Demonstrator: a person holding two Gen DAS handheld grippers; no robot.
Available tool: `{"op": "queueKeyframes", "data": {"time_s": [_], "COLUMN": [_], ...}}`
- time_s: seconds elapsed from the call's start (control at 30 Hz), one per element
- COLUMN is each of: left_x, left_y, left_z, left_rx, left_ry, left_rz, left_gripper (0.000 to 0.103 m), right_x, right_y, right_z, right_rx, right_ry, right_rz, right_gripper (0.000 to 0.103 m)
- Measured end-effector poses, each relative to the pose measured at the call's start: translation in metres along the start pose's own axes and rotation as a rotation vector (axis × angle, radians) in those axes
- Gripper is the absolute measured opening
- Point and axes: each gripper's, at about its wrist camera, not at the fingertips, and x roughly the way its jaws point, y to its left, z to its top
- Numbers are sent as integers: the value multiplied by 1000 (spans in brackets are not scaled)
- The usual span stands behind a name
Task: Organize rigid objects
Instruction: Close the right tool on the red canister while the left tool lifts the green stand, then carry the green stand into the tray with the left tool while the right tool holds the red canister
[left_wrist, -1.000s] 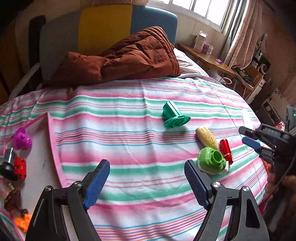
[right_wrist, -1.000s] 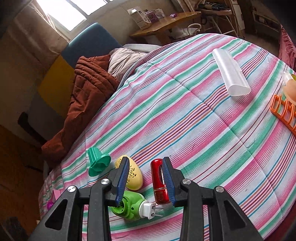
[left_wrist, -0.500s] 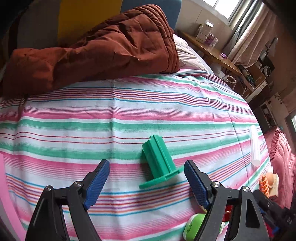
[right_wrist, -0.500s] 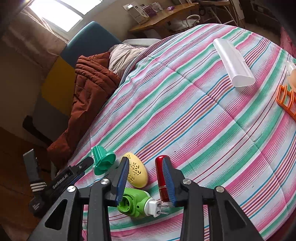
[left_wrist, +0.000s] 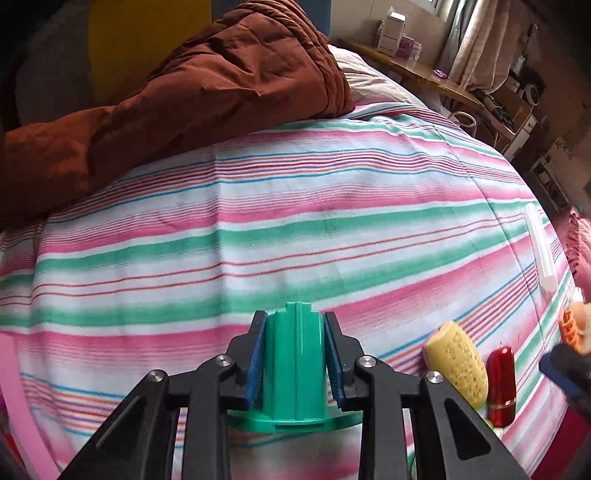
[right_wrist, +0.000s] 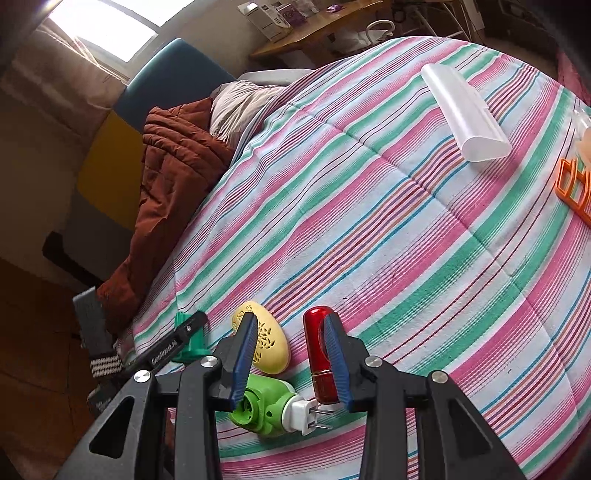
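My left gripper (left_wrist: 294, 321) is shut on a green plastic piece (left_wrist: 295, 365) with a flat round flange, resting on the striped bedspread; it also shows in the right wrist view (right_wrist: 192, 339) with the left gripper on it. My right gripper (right_wrist: 290, 321) is open and empty, hovering over a green plug-in device (right_wrist: 271, 406). A yellow egg-shaped object (right_wrist: 267, 343) lies just beyond its left finger and a red capsule (right_wrist: 319, 354) beside its right finger. The yellow object (left_wrist: 458, 363) and red capsule (left_wrist: 501, 380) also lie right of the left gripper.
A brown quilt (left_wrist: 192, 99) lies at the head of the bed. A translucent white tube (right_wrist: 465, 114) and an orange rack (right_wrist: 576, 188) lie at the far right. A pink tray edge (left_wrist: 22, 398) is at the left. A wooden desk (right_wrist: 325, 29) stands beyond.
My left gripper has moved forward onto the green piece and shut on it. My right gripper has stayed open over the green plug-in device, barely moving.
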Motion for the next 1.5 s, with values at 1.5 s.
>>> {"op": "queueKeyframes", "data": {"time_s": [1.5], "left_x": [-83], "left_y": [-13], "left_z": [-171], "left_rx": [72], "left_ry": [-157], "left_rz": [27], "left_gripper": [30], "right_x": [62], "right_y": [35], "right_z": [-38], "right_rx": [-560], "right_ry": [88], "right_rz": [-398], "right_gripper": [26]}}
